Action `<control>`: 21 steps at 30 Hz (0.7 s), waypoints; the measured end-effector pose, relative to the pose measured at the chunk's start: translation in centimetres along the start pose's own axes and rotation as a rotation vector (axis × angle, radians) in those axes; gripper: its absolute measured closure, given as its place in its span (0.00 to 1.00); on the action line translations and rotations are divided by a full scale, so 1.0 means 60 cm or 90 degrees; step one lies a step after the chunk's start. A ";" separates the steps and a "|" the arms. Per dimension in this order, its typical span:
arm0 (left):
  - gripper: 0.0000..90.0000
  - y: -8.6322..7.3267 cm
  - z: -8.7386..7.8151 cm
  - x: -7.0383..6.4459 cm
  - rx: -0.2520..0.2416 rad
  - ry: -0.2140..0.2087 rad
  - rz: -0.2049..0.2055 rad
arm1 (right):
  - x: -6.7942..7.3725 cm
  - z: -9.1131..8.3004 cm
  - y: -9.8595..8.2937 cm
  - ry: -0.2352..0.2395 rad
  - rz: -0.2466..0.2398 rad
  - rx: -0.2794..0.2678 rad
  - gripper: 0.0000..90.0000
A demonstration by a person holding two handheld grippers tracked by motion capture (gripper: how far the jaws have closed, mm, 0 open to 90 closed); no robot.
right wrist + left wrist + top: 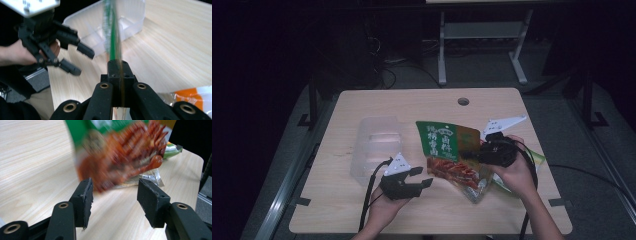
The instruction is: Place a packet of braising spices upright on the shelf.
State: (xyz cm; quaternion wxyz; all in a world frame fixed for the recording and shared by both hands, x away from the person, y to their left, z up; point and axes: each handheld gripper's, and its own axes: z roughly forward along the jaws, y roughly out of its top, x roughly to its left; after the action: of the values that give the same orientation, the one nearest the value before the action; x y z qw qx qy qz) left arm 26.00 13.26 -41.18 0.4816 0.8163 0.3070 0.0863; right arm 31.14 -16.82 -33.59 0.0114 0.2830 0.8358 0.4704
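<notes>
From the high view, the desk [362,210] carries a clear tray [374,145] near its left-middle, and a green and red snack bag [452,155] is held up over the desk's middle-right, its lower end close to the front edge. The right claw [469,154] grips the bag at its right side, the person's right hand [514,172] wrapped around the tool. The left claw [422,176] hovers just left of the bag's lower part, jaws apart, held by the left hand [384,202] near the front edge. A second packet [537,159] with green and orange on it lies under the right hand near the desk's right edge. In the left gripper view, the left claw [113,197] stands wide apart with nothing between its pads, above bare desk [32,165]; the bag [120,157], blurred, hangs just beyond the jaws, and the other packet [172,148] lies behind it toward the desk's far corner. In the right gripper view, the right claw [117,68] is pressed together on the bag [113,37], seen edge-on as a thin green sheet rising from the jaws. Beyond it the tray [125,17] sits on the desk [175,50], and the left claw [80,61] shows at left, apart, near the bag but not touching it. The orange packet [192,96] lies at the lower right.
</notes>
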 end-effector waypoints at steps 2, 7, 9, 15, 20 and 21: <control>0.49 -0.004 0.000 -0.005 0.007 -0.002 0.008 | -0.001 -0.001 0.012 -0.007 0.000 -0.008 1.00; 0.46 -0.015 0.004 -0.017 0.012 -0.002 0.033 | -0.005 0.009 0.038 -0.030 -0.008 0.000 1.00; 0.45 -0.019 0.005 -0.020 0.018 -0.005 0.049 | -0.008 0.015 0.051 -0.028 -0.009 -0.005 1.00; 0.40 -0.028 0.007 -0.024 0.020 -0.008 0.074 | -0.009 0.041 0.091 -0.023 -0.019 -0.006 1.00; 0.35 -0.032 0.006 -0.026 0.024 -0.007 0.086 | -0.011 0.067 0.119 -0.018 -0.031 -0.007 1.00; 0.35 -0.033 0.006 -0.027 0.025 -0.007 0.090 | -0.011 0.067 0.119 -0.018 -0.031 -0.007 1.00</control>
State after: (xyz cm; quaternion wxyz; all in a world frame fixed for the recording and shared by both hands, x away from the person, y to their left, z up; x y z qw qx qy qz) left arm 24.04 12.72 -42.77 0.4600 0.8457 0.2475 0.1093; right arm 36.15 -11.15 -30.33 0.0363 0.2689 0.8396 0.4706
